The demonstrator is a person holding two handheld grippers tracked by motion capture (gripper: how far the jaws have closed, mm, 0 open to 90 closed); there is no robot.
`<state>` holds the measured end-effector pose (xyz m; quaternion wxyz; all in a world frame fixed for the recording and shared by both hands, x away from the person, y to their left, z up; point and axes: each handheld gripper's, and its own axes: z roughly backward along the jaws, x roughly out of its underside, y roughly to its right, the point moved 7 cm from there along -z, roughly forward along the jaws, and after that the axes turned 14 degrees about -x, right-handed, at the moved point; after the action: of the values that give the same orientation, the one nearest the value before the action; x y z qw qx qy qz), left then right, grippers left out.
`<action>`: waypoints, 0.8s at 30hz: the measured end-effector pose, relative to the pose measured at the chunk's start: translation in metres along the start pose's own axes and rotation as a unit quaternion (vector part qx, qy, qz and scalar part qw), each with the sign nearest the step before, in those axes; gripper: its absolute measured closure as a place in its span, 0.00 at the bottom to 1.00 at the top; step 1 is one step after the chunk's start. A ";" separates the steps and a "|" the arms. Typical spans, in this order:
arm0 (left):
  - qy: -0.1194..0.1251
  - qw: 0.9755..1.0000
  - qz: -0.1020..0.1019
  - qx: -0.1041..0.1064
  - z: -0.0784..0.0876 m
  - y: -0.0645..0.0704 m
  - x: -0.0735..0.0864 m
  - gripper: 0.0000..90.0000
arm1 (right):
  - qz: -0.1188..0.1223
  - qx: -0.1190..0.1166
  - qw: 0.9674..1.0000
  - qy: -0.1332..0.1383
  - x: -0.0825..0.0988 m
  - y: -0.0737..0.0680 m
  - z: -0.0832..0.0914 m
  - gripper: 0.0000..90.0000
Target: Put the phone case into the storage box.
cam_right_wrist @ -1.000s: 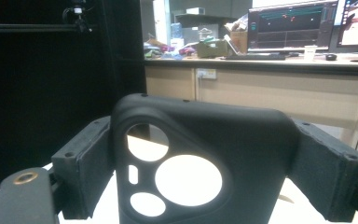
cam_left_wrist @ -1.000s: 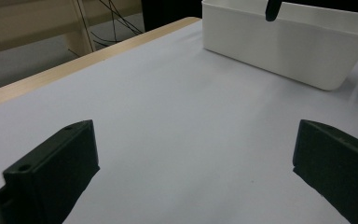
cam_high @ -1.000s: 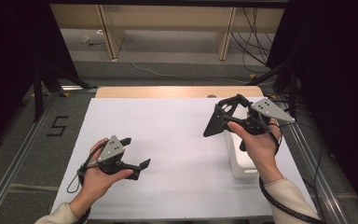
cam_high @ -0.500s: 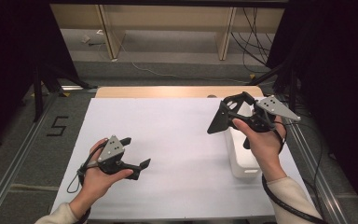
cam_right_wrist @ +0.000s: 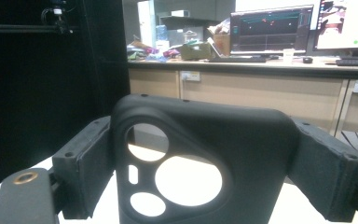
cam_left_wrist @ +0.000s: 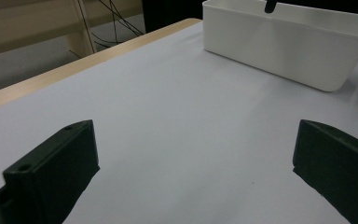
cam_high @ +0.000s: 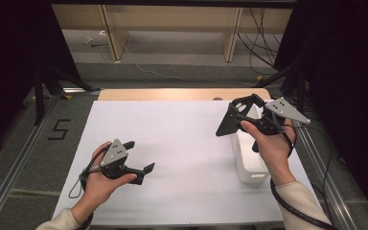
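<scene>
Two claws in play. Left claw (cam_high: 141, 155) low at 7 o'clock on white surface (cam_high: 182, 143), jaws spread, nothing between them, unmoved since a second ago. White bin (cam_high: 247, 160) at 4 o'clock on surface, right edge. Right claw (cam_high: 237, 115) pinching black plate (cam_right_wrist: 200, 154) with cut-out holes, jaws tight on both its edges; over last second it has drifted slightly toward 3 o'clock, now above bin's far end. Judgement: plate lined up for lowering into bin, release not yet done.
</scene>
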<state>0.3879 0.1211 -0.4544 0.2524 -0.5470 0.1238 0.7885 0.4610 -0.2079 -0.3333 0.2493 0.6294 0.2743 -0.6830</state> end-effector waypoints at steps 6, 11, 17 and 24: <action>0.000 1.000 0.000 0.000 0.000 0.000 0.000 0.00 | -0.002 0.006 1.000 0.002 -0.001 0.004 0.003 0.17; 0.000 1.000 0.000 -0.001 0.000 0.000 0.000 0.00 | -0.001 0.011 1.000 0.003 -0.002 0.007 0.005 0.17; 0.001 1.000 0.000 -0.001 0.000 0.000 0.000 0.00 | -0.001 0.016 1.000 0.001 -0.002 0.010 0.006 0.17; 0.001 1.000 -0.001 -0.001 0.000 -0.001 0.000 0.00 | -0.002 0.023 1.000 0.002 -0.002 0.013 0.008 0.17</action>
<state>0.3881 0.1215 -0.4539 0.2521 -0.5481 0.1226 0.7881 0.4649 -0.2228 -0.3318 0.2331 0.6358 0.2606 -0.6881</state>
